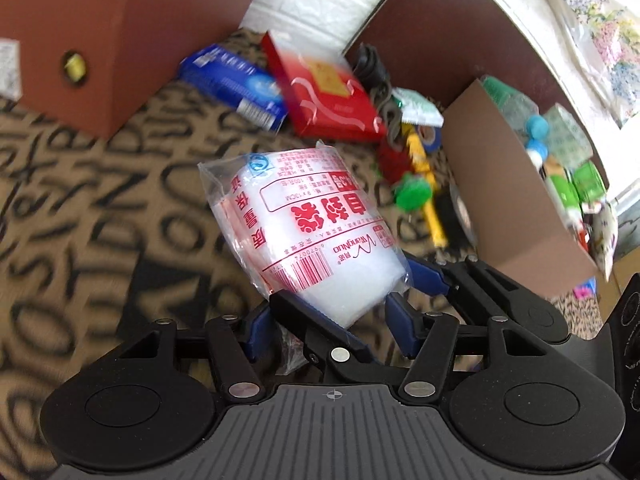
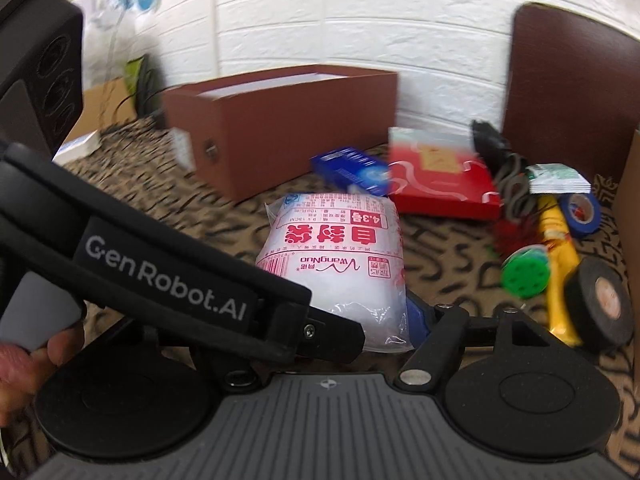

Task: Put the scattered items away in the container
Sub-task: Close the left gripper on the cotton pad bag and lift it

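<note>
- Between the blue pads of my left claw (image 1: 338,304) sits the packet of zip bags (image 1: 304,224), a clear plastic pack with red print, gripped at its near end and tilted up off the patterned surface (image 1: 80,200).
- From the right wrist view the same packet (image 2: 340,256) lies just ahead of my right claw (image 2: 384,328); one blue pad shows beside the packet's near corner, but the black body of the left claw crosses in front, so I cannot tell how wide the right one stands or whether it touches the packet.
- Beyond the packet a blue box (image 1: 236,84) and a red flat box (image 1: 324,96) lie side by side, touching, near the white brick wall (image 1: 312,4).
- To the right of them is a loose cluster: a dark coiled cable (image 2: 508,180), a green-and-white sachet (image 2: 558,178), a blue tape roll (image 2: 580,208), a yellow tube (image 2: 560,264), a green round disc (image 2: 526,276) and a black tape roll (image 2: 600,300).
- A brown open box (image 1: 92,40) stands at the far left.
- At the right a cardboard container (image 1: 500,184) holds a jumble of green and blue items.
</note>
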Available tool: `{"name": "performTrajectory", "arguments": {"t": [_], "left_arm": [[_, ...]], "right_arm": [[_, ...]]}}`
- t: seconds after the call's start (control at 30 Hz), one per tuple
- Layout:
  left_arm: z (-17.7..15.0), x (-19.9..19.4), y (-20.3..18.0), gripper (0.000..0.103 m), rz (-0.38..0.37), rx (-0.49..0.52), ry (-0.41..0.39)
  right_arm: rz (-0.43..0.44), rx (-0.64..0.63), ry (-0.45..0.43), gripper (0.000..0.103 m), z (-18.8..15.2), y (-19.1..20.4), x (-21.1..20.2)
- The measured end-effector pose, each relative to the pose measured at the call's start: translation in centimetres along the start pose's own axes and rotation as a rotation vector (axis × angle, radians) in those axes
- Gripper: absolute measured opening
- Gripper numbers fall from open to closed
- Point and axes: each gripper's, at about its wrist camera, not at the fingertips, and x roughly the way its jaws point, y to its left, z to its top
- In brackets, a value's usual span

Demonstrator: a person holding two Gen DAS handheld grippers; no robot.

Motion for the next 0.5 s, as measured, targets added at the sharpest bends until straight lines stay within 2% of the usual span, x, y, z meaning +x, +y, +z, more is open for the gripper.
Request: {"name": "performTrajectory", "arguments": {"t": [0.17,0.27,0.5], "left_arm": [[-2.6,-2.1,0.8,0.072,0.0,0.009,0.015],[-3.8,-3.1,0.9,0.071,0.024,0.041,0.009],[-4.9,-4.9,2.1,0.075,0.008,0.01,-0.009]], "right_arm": [[0.018,-0.008,0.021,0.077,-1.3,2.6,-1.5],[0.066,0.025,0.031,0.079,-1.9,3.5,-2.4],[0.139,0.107,0.036,0.082,-2.8,3.4,-3.9]]}}
